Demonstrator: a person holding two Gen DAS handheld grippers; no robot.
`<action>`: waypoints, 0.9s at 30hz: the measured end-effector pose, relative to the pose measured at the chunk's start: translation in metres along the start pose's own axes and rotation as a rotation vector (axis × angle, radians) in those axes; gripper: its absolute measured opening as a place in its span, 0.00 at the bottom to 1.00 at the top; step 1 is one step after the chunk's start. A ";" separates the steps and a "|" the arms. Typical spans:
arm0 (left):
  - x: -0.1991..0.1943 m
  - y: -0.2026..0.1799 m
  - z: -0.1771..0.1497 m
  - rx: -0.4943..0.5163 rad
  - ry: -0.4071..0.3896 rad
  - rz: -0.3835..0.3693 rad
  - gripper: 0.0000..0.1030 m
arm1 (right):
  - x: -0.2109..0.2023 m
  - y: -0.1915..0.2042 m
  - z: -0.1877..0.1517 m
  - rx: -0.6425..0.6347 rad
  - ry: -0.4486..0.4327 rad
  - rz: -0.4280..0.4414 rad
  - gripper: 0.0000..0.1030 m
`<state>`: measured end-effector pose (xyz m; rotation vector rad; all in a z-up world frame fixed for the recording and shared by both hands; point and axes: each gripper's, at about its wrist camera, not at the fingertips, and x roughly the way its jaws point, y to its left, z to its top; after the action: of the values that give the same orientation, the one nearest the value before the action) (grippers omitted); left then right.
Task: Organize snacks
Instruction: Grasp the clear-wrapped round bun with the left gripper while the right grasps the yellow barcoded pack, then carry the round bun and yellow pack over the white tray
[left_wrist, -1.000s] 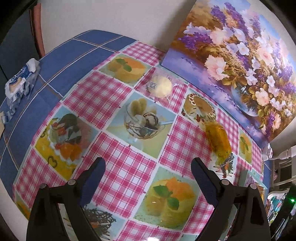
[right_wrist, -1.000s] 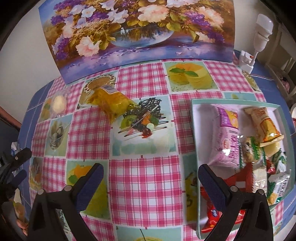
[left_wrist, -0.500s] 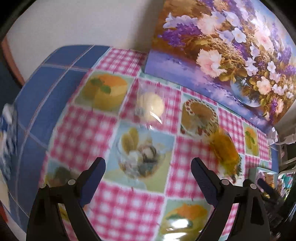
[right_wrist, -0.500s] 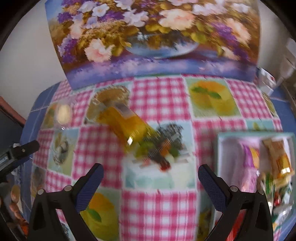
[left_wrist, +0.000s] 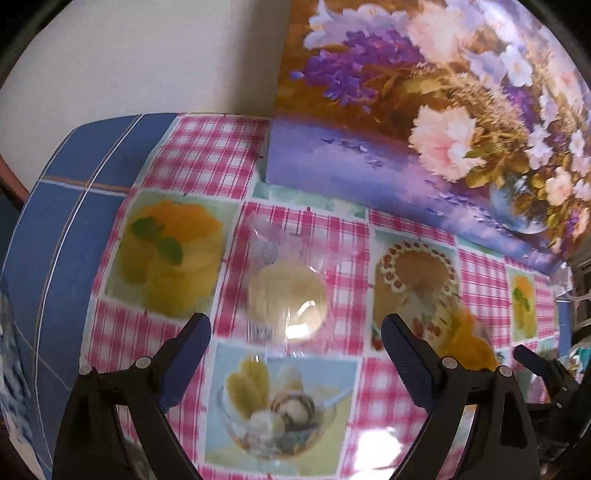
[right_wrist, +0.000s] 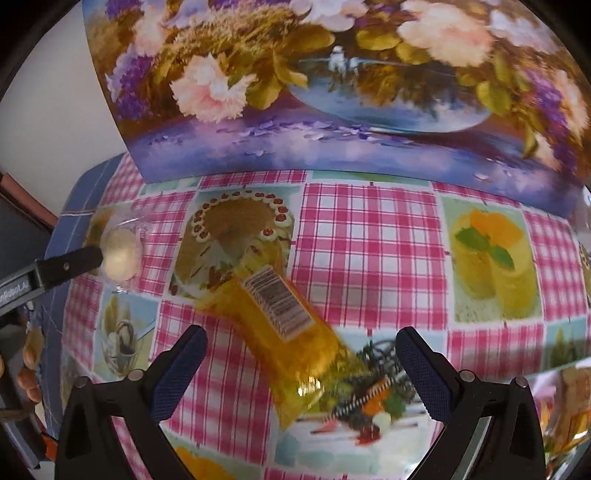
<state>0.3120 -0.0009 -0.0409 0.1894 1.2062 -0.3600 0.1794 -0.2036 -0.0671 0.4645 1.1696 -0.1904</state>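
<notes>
On the tabletop (left_wrist: 343, 258): two wrapped snacks, both claws spread wide and empty.
The left claw (left_wrist: 295, 354) hangs over the clear bag holding a pale round pastry (left_wrist: 286, 295); the right claw (right_wrist: 301, 363) over the yellow packet (right_wrist: 288, 325). At the right wrist view's right edge, packets blur, cut off.

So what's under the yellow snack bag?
The yellow snack bag lies flat on the checked tablecloth, over pink checks and the edges of two printed dessert pictures. The wrapper is partly see-through at its lower end; what is printed beneath its middle stays covered.
</notes>
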 end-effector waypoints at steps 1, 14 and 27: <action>0.003 -0.001 0.002 0.002 0.001 0.005 0.91 | 0.003 0.001 0.001 -0.007 0.006 -0.002 1.00; 0.034 -0.002 0.010 0.001 0.011 0.037 0.53 | 0.015 0.003 0.000 -0.032 0.006 0.024 0.57; 0.004 -0.017 -0.027 -0.097 -0.001 -0.025 0.50 | -0.012 -0.014 -0.016 0.020 -0.008 0.033 0.46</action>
<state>0.2835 -0.0082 -0.0531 0.0900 1.2232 -0.3227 0.1562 -0.2100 -0.0639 0.5000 1.1527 -0.1759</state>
